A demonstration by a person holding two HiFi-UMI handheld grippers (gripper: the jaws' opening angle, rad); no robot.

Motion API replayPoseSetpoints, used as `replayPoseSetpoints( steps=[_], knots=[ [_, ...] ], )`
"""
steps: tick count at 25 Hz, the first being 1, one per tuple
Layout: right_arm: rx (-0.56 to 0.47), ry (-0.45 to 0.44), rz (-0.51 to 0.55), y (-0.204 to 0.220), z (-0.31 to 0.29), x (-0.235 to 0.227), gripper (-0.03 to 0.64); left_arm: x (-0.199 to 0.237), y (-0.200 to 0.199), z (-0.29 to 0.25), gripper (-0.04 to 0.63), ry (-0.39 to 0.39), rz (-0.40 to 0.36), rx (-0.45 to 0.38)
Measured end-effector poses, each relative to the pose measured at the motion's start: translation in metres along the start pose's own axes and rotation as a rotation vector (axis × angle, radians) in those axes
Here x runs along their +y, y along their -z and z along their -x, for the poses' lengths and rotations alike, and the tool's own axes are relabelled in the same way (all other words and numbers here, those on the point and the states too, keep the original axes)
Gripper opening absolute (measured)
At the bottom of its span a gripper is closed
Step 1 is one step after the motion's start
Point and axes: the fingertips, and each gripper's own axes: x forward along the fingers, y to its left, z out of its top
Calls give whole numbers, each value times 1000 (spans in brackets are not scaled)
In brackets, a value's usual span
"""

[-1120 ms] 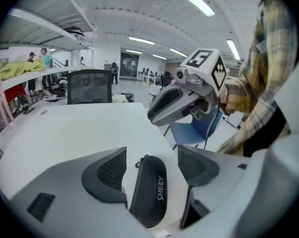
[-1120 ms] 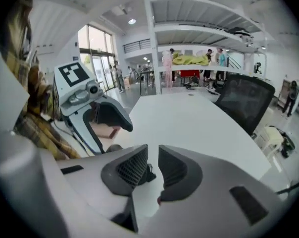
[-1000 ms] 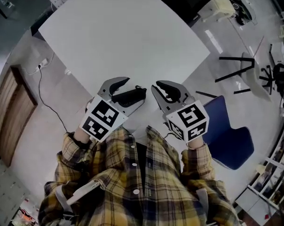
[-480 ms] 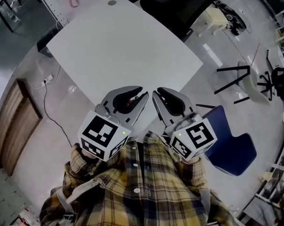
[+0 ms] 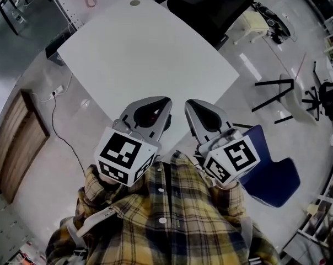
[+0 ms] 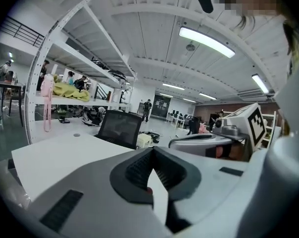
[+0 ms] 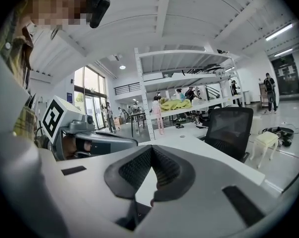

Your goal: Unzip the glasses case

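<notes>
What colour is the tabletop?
The tabletop is plain white; the head view shows it best.

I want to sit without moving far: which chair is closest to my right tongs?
The blue chair, just to the right of the right tongs; the black office chair stands beyond the white table's far edge.

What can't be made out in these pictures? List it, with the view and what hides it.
1. Glasses case and its zipper: they show clearly in no view. Both gripper views look out over the table toward the room.
2. Table's near edge: in the head view it is covered by the left gripper and the right gripper, so whatever lies beneath them is hidden.
</notes>
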Motion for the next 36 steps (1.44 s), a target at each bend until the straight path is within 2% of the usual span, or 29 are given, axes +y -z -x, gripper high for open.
replayPoseSetpoints(
  steps=[4, 23, 25, 29, 36],
  knots=[
    [13, -11, 8, -2, -1, 1, -2, -2, 0, 1, 8, -8, -32, 6],
    [22, -30, 22, 2, -2, -2, -2, -4, -8, -6, 8, -5, -32, -26],
    [25, -33, 24, 2, -1, -3, -2, -4, -11, -9, 8, -6, -61, -23],
    [27, -46, 32, 3, 0, 1, -2, 0, -25, -12, 8, -11, -167, -28],
    [38, -21, 45, 6, 11, -3, -2, 2, -53, -16, 8, -31, -369, -100]
  ],
)
